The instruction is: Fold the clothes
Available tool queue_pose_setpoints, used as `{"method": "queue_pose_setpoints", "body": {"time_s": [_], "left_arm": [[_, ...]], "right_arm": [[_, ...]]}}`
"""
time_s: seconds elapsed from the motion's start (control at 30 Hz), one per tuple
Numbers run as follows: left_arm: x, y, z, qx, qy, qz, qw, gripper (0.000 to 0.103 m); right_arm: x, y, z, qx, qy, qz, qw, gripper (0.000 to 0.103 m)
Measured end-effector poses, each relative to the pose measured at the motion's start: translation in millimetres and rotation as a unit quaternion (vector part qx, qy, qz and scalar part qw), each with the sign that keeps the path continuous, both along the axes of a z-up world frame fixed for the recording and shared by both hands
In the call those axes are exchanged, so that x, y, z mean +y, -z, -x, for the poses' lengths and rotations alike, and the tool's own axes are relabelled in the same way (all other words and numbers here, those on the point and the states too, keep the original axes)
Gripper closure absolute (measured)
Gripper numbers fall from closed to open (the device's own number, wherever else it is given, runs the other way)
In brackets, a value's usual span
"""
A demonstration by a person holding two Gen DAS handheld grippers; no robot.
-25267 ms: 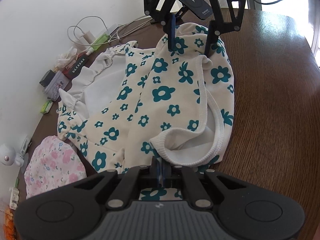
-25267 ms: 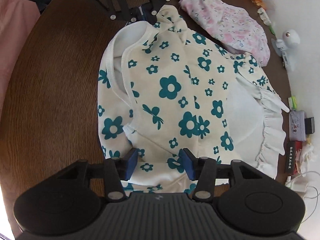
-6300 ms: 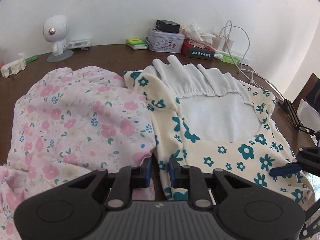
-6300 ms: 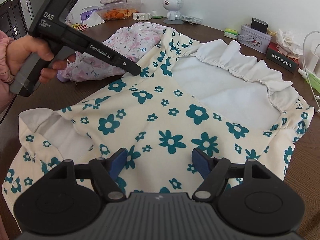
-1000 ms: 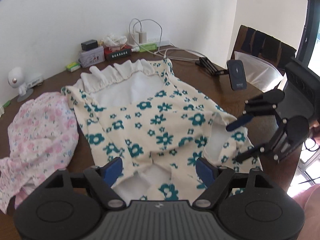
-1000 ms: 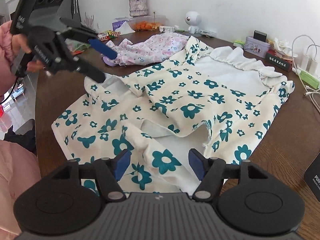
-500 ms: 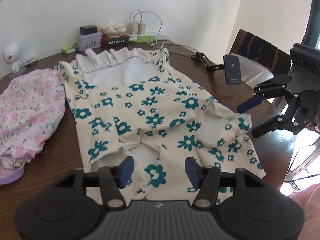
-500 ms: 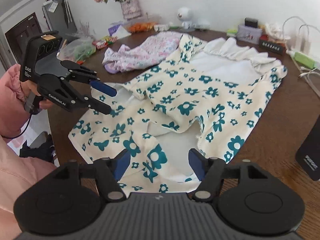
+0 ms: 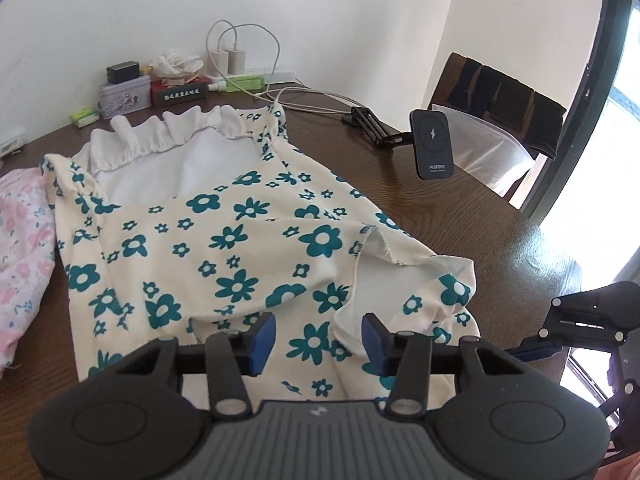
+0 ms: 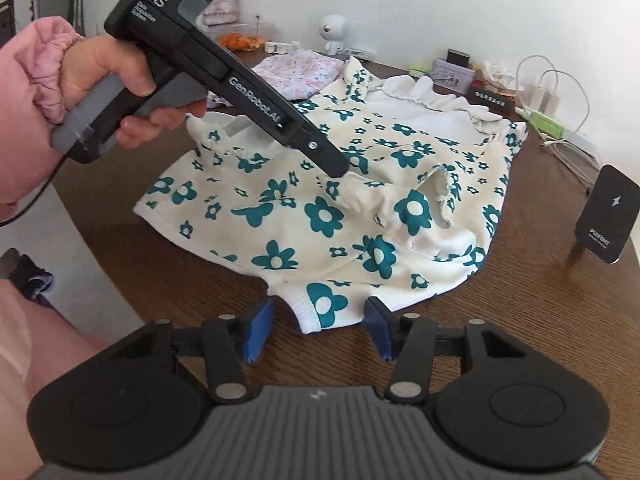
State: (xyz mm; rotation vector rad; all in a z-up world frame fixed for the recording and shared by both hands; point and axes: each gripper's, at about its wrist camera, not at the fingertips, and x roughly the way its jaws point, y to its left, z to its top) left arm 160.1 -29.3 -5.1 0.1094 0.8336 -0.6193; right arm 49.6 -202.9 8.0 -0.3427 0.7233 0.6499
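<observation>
A cream garment with teal flowers lies spread on the brown table, its white ruffled end toward the wall. My left gripper hovers low over its near part. Its jaws are closing, with flat fabric between the blue pads and no pinch visible. In the right wrist view a hand holds that left gripper, tip down on a raised fold of the garment. My right gripper sits at the table's near side. Its jaws are closing around a white ribbed cuff, with gaps on both sides.
A pink floral garment lies left of the cream one. Tins, boxes, chargers and cables line the wall. A black phone charger stand stands right of the garment, with a chair behind it. A pink sleeve reaches in.
Both grippers have come closer to the garment's near end and their jaws have narrowed. The right gripper now sits at the cuff, and the left one has dropped onto the fabric.
</observation>
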Motion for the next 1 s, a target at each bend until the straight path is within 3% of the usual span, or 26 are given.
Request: {"method": "queue_pose_setpoints", "body": {"time_s": [0.07, 0.13, 0.17, 0.33, 0.53, 0.63, 0.67, 0.7, 0.77, 0.83, 0.9, 1.0], "left_arm": [[9, 3, 2, 0.002, -0.006, 0.006, 1.0, 0.057], [16, 5, 6, -0.002, -0.011, 0.001, 0.9999, 0.058], [19, 7, 8, -0.004, -0.012, -0.002, 0.9999, 0.058], [29, 18, 10, 0.001, -0.012, -0.013, 0.9998, 0.07], [31, 21, 12, -0.013, -0.005, -0.02, 0.9997, 0.071], [27, 18, 11, -0.014, -0.002, -0.029, 0.9995, 0.07], [26, 13, 11, -0.018, 0.004, -0.021, 0.9996, 0.069], [24, 7, 12, -0.023, 0.011, -0.011, 0.9996, 0.067], [13, -10, 16, -0.042, 0.053, 0.011, 0.9977, 0.056], [-9, -24, 20, -0.053, 0.114, 0.017, 0.9919, 0.041], [-40, -31, 22, -0.055, 0.176, 0.004, 0.9828, 0.041], [-89, -25, 20, -0.044, 0.239, -0.047, 0.969, 0.041]], "right_arm": [[5, 4, 4, -0.017, 0.024, 0.005, 1.0, 0.062], [6, 5, 6, -0.025, 0.051, -0.002, 0.998, 0.079], [5, 6, 8, -0.025, 0.061, -0.009, 0.998, 0.093], [-1, 3, 25, -0.044, 0.121, -0.03, 0.991, 0.097], [-5, 12, 40, -0.033, 0.161, -0.049, 0.985, 0.097], [-5, 12, 45, -0.043, 0.156, -0.057, 0.985, 0.092], [-5, 10, 46, -0.045, 0.152, -0.063, 0.985, 0.083], [-5, 6, 48, -0.05, 0.147, -0.067, 0.986, 0.066], [-5, -4, 51, -0.062, 0.137, -0.072, 0.986, 0.054], [-10, -14, 51, -0.067, 0.132, -0.089, 0.985, 0.053], [-12, -19, 43, -0.064, 0.131, -0.102, 0.984, 0.053], [-8, -20, 32, -0.062, 0.123, -0.096, 0.986, 0.053]]}}
